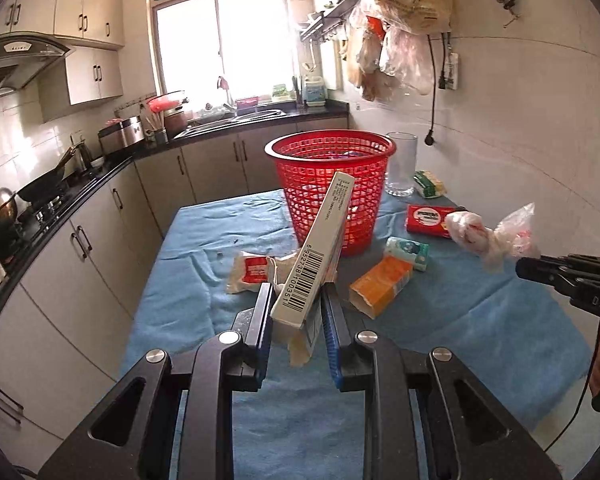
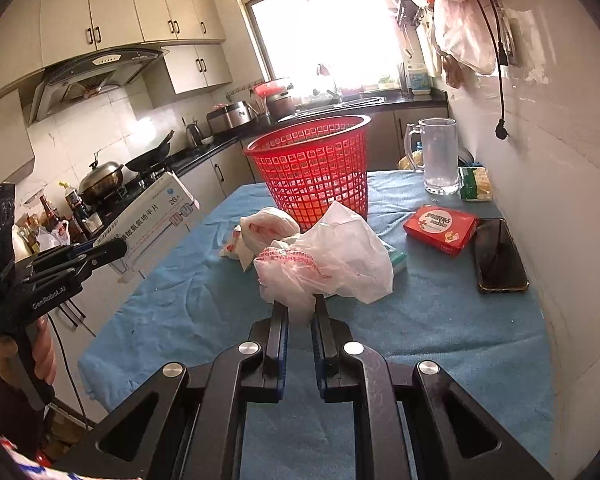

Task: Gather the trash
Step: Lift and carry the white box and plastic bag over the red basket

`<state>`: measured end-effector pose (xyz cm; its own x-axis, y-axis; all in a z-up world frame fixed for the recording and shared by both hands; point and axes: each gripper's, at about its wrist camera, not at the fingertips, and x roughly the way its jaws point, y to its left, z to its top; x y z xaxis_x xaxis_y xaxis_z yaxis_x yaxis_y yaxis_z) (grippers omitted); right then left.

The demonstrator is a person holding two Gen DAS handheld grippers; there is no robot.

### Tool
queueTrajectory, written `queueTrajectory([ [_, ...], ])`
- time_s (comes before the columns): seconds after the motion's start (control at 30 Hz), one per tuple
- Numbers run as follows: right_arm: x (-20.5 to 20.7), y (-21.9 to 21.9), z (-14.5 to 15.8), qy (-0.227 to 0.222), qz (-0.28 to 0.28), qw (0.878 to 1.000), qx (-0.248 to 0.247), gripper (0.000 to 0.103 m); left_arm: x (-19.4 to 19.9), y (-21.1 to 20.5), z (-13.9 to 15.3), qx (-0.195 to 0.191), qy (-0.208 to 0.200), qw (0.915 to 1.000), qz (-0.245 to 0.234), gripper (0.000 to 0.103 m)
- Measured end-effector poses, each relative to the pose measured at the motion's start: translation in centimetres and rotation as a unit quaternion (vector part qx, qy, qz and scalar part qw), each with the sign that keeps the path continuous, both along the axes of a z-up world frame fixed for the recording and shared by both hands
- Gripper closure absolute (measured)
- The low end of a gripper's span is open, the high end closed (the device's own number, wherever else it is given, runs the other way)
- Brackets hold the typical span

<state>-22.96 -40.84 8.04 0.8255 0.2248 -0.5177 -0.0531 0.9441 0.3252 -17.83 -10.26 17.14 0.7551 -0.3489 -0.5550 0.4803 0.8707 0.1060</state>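
Trash: box (image 1: 316, 256) clamped in left tongs (image 1: 296, 300) | bag (image 2: 324, 260) in right tongs (image 2: 300, 308)

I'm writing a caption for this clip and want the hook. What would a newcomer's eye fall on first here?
The red mesh basket standing at the middle of the blue-clothed table, lit by the bright window behind. Next, both grippers are loaded: the left gripper clamps a long white carton tilted toward the basket, and the right gripper pinches a crumpled plastic bag.
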Motion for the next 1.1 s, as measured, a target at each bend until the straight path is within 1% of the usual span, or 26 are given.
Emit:
queueTrajectory([
  [0.4,1.6,-0.2,0.7,-0.004,-0.003,1.0,0.008,0.091,3.0,-0.3,0.1,0.023,0.0,0.9992,0.032,0.081],
  [0.77,4.3,-0.6,1.6,-0.004,-0.001,1.0,0.011,0.091,5.5,-1.2,0.7,0.04,-0.006,0.9983,0.043,0.081],
  [0.93,5.5,-0.9,2.5,-0.012,0.001,1.0,0.01,0.091,6.5,-2.3,1.5,0.044,-0.015,0.998,0.042,0.081],
  [1.1,6.9,-1.3,3.8,-0.023,0.0,1.0,0.01,0.091,7.7,-3.1,3.4,0.033,-0.023,0.9987,0.033,0.081],
])
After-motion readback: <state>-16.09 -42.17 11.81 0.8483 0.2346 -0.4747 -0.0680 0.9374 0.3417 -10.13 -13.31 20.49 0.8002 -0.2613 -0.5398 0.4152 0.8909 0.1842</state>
